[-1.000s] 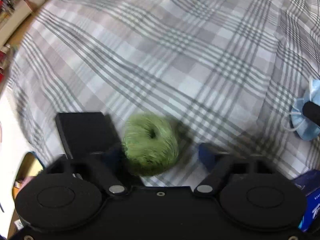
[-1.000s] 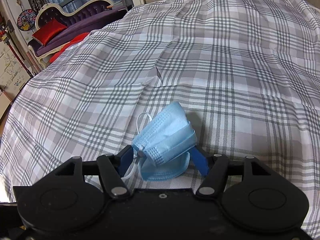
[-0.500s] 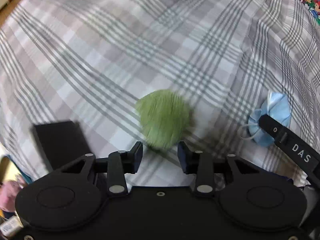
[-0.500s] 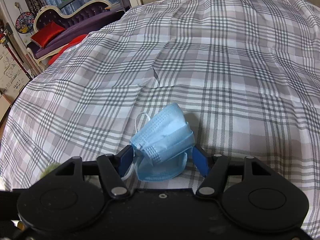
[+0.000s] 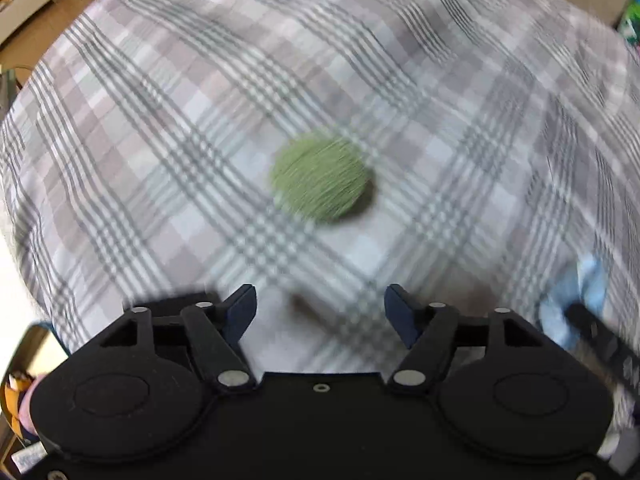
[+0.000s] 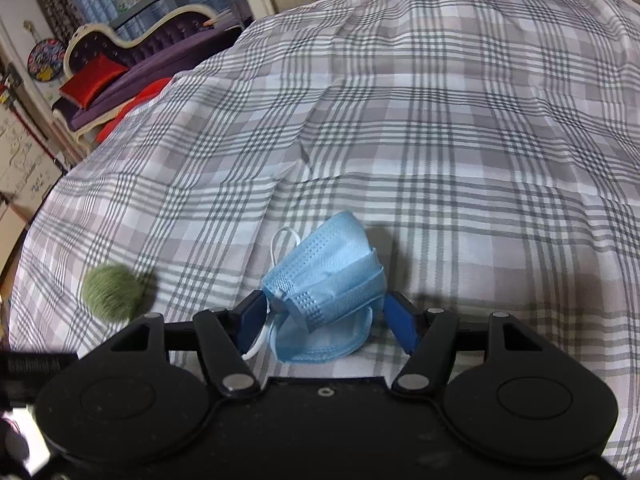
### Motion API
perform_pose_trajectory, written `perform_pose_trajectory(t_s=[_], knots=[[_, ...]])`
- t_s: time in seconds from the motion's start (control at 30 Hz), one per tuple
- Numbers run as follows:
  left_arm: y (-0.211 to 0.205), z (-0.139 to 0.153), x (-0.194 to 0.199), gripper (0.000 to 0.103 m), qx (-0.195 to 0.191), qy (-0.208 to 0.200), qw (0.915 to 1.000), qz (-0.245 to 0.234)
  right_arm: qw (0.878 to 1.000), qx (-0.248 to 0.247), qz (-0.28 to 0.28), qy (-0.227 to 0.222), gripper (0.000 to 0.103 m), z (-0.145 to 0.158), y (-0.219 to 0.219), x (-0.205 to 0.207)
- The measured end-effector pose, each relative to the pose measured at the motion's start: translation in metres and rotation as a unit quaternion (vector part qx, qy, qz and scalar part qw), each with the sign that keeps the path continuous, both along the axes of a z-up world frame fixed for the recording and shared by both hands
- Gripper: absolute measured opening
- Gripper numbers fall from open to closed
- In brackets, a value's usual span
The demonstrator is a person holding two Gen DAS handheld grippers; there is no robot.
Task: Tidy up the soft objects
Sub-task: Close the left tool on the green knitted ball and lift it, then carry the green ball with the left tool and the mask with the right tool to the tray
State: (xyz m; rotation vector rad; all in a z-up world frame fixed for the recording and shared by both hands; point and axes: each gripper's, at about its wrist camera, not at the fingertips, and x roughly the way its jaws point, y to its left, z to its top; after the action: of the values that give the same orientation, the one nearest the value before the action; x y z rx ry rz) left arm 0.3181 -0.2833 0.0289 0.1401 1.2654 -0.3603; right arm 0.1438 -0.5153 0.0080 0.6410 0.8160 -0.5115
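Surface: a bed under a grey plaid sheet (image 6: 460,152); both task things lay on it.
Left claw (image 5: 320,314): released, its jaws opening with nothing between them; a second before, the green yarn ball had sat right between its fingers, and half a second before the jaws had been nearly closed just short of it.
Green yarn ball (image 5: 322,179): it now lay free on the sheet, well ahead of the left claw's fingertips and apart from them; the right wrist view showed it (image 6: 113,290) near the bed's left side, resting alone; the left view was blurred, so its exact settling could not be judged.
Right claw (image 6: 322,318): the jaws were opening slightly around the blue face mask (image 6: 326,276); the right pad stood a little clear of the mask; on the left side contact was hard to tell; the mask rested on the sheet where it had been a second earlier.
Meaning for the task: the ball appeared to have been placed and let go, so that item looked done; the mask seemed to be next, either being set down or about to be gripped; which of the two could not be told.
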Motion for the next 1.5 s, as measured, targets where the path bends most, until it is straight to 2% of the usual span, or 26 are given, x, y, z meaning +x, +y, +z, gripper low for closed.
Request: perform_pose_trajectory(t_s=[0.03, 0.2, 0.23, 0.4, 0.63, 0.7, 0.77, 0.8, 0.97, 1.0, 1.03, 1.17, 1.33, 1.5], knots=[[-0.003, 0.001, 0.006, 0.074, 0.004, -0.008, 0.9999, 0.004, 1.000, 0.004, -0.003, 0.000, 0.070, -0.001, -0.002, 0.000], [-0.011, 0.001, 0.037, 0.079, 0.011, -0.041, 0.9988, 0.024, 1.000, 0.010, -0.004, 0.002, 0.070, -0.005, -0.003, 0.003], [-0.012, -0.002, 0.044, 0.084, 0.014, -0.044, 0.9985, 0.029, 1.000, 0.011, -0.003, 0.003, 0.070, -0.006, -0.002, 0.004], [-0.015, -0.027, 0.059, 0.086, 0.046, -0.021, 0.9983, 0.029, 1.000, 0.020, -0.001, 0.007, 0.071, -0.012, -0.004, 0.008], [-0.024, -0.041, 0.060, 0.085, 0.040, -0.005, 0.9990, 0.017, 1.000, 0.024, 0.002, 0.003, 0.071, -0.012, -0.004, 0.008], [-0.027, -0.044, 0.060, 0.080, 0.038, 0.000, 0.9992, 0.013, 0.999, 0.035, 0.000, -0.001, 0.071, -0.013, -0.008, 0.006], [-0.029, -0.049, 0.060, 0.063, 0.038, 0.011, 0.9992, 0.011, 0.999, 0.046, -0.001, -0.002, 0.071, -0.015, -0.010, 0.006], [-0.029, -0.049, 0.060, 0.058, 0.039, 0.013, 0.9990, 0.015, 0.999, 0.051, -0.001, -0.002, 0.071, -0.016, -0.011, 0.006], [-0.020, -0.047, 0.059, 0.055, 0.017, 0.016, 0.9995, 0.022, 0.999, 0.044, 0.002, 0.001, 0.071, -0.016, -0.010, 0.009], [-0.018, -0.047, 0.059, 0.055, 0.017, 0.017, 0.9994, 0.023, 0.999, 0.040, 0.006, 0.001, 0.064, -0.016, -0.008, 0.010], [-0.017, -0.045, 0.057, 0.055, 0.017, 0.018, 0.9994, 0.024, 0.999, 0.042, 0.013, -0.001, 0.049, -0.016, -0.007, 0.011], [-0.009, -0.034, 0.046, 0.055, 0.009, 0.016, 0.9997, 0.018, 0.999, 0.022, 0.026, -0.018, 0.045, -0.009, 0.000, 0.009], [0.001, -0.013, 0.026, 0.055, -0.006, 0.017, 0.9998, 0.005, 0.998, -0.004, 0.039, -0.053, 0.044, 0.006, 0.008, 0.004], [0.011, 0.010, 0.001, 0.055, -0.022, 0.022, 0.9994, -0.017, 0.997, -0.007, 0.052, -0.051, 0.044, 0.006, 0.013, 0.006]])
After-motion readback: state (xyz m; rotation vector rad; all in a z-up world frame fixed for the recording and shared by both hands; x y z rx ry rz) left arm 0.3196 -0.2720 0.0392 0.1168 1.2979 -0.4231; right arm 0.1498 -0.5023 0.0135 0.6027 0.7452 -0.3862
